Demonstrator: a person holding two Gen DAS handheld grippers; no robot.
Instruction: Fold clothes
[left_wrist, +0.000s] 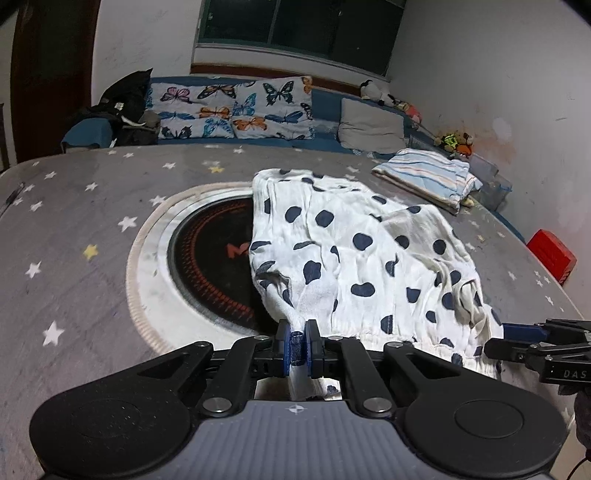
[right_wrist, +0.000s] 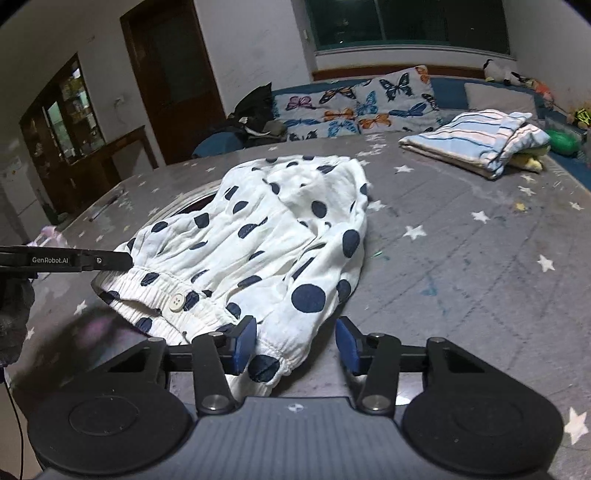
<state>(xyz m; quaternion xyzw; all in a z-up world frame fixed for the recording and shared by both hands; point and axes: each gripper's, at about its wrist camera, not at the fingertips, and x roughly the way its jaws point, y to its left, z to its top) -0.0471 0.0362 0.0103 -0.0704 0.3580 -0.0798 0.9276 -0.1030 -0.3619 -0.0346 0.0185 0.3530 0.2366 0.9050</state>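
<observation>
White shorts with navy polka dots (left_wrist: 354, 258) lie spread on the grey star-patterned table, waistband toward me. My left gripper (left_wrist: 297, 345) is shut on the waistband's left corner. In the right wrist view the shorts (right_wrist: 258, 236) show a white button (right_wrist: 176, 302) on the elastic waistband. My right gripper (right_wrist: 295, 345) is open, its blue pads either side of the waistband's right corner, which lies between the jaws. The right gripper shows at the right edge of the left wrist view (left_wrist: 524, 338); the left one shows at the left of the right wrist view (right_wrist: 110, 260).
A folded striped garment (left_wrist: 428, 177) (right_wrist: 480, 144) lies at the table's far right. A round black inset with a white rim (left_wrist: 207, 258) sits in the table, partly under the shorts. A red box (left_wrist: 552, 254) is at the right edge. Butterfly pillows (left_wrist: 236, 110) lie behind.
</observation>
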